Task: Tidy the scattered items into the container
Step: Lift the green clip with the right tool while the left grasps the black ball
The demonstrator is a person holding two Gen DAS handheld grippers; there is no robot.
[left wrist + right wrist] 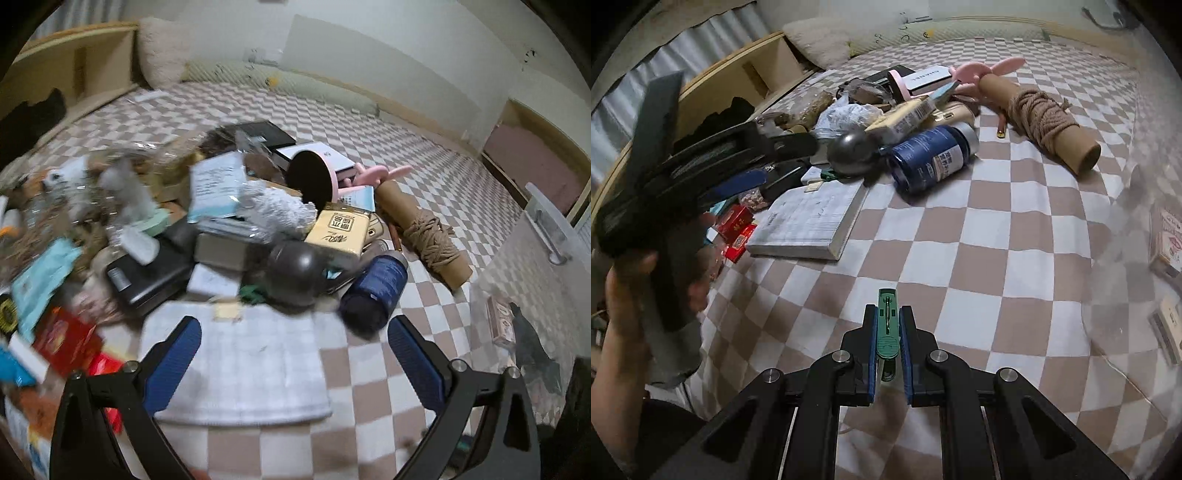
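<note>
My right gripper (pixel 888 314) is shut on a small green clip (pixel 887 325), held above the checkered bed cover. My left gripper (pixel 295 343) stands open over a white notebook (pixel 236 362), and nothing sits between its blue pads (pixel 184 347). In the right wrist view a hand holds the left gripper (pixel 786 160) at the left, above the same notebook (pixel 809 221). Behind the notebook lies a pile: a blue jar (pixel 373 291), a dark ball (pixel 295 269), a yellow box (pixel 340 232) and a cardboard tube wound with rope (pixel 424 236). The clear plastic container (pixel 517 258) stands at the right.
A card pack (pixel 1167 243) lies inside the clear container (pixel 1126 221). Red boxes (pixel 737 229) and packets crowd the left of the pile. A pink toy (pixel 982 70) lies at the back. A wooden bed frame (pixel 746 66) and pillow (pixel 162 48) border the far side.
</note>
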